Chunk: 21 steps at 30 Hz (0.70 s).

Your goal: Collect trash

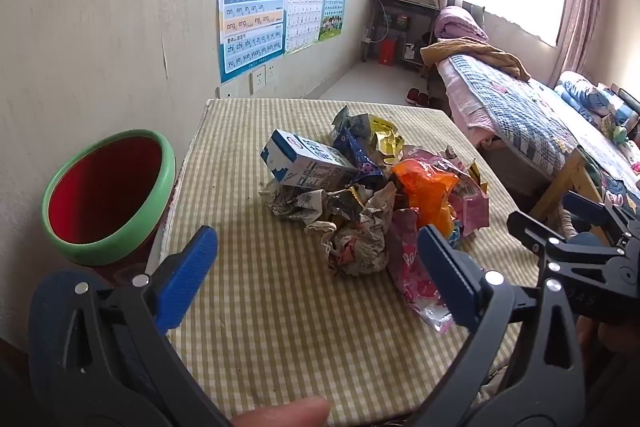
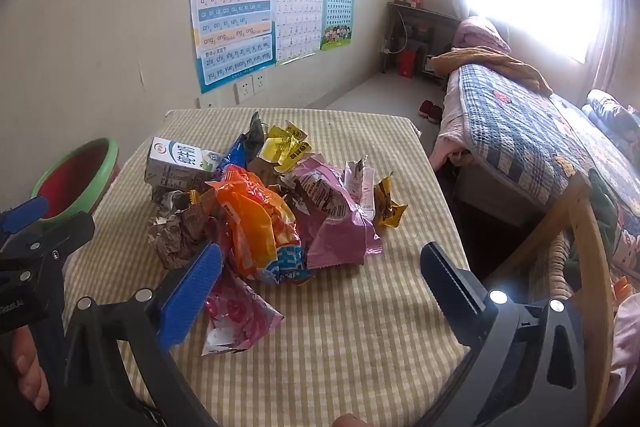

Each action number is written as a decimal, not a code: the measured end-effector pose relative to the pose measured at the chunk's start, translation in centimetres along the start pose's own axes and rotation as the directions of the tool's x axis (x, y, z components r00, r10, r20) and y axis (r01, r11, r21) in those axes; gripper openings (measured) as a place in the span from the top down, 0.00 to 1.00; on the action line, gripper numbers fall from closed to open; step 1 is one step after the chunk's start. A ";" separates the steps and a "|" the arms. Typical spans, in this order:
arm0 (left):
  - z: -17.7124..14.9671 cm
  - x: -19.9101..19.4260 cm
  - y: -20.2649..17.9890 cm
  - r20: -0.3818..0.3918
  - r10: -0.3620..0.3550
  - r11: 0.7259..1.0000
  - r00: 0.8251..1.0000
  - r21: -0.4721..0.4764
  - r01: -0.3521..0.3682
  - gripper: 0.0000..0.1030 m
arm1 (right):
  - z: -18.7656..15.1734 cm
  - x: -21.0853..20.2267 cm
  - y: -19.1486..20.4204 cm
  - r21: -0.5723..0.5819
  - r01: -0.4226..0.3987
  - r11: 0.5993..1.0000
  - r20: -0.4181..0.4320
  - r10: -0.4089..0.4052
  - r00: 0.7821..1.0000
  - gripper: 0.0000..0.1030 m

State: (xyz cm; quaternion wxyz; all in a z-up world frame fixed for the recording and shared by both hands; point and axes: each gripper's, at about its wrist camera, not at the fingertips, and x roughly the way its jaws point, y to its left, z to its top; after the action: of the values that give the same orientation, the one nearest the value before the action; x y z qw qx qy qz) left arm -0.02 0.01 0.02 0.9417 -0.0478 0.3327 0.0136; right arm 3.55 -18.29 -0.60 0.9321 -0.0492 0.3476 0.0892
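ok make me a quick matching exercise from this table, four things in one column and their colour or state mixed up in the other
Things:
1. milk carton
2. bin
3. left gripper
4. snack bag in the middle of the pile

Colour or state:
A. orange
B. green rim, red inside
C. blue and white box
D. open, holding nothing

Pairs: 1-C, 2-B, 3-D, 4-A

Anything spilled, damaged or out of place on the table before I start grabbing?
Nothing spilled. The milk carton lies on its side atop the heaped wrappers, and a crumpled paper wad sits in front. The bin stands upright beside the table.
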 end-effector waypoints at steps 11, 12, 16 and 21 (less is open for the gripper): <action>-0.4 0.4 0.1 -0.008 -0.027 1.000 1.000 -0.009 0.027 0.05 | -0.1 0.0 0.2 0.000 -0.004 1.000 0.004 0.004 1.000 0.07; -0.4 0.5 0.0 -0.010 -0.027 1.000 1.000 -0.008 0.027 0.05 | -0.2 0.0 0.3 -0.001 -0.004 1.000 0.004 0.004 1.000 0.07; -0.4 0.5 0.0 -0.018 -0.024 1.000 1.000 0.000 0.024 0.05 | 0.0 0.1 0.2 0.001 -0.005 1.000 -0.007 0.005 1.000 0.07; -0.5 0.6 0.1 -0.021 -0.023 1.000 1.000 -0.008 0.022 0.05 | -0.1 0.3 0.1 0.002 -0.007 1.000 -0.004 0.007 1.000 0.07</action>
State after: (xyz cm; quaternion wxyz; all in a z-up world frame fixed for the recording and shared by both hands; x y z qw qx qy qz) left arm 0.11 0.04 -0.70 0.9382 -0.0554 0.3417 0.0038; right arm 3.68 -18.18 -0.84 0.9312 -0.0470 0.3496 0.0920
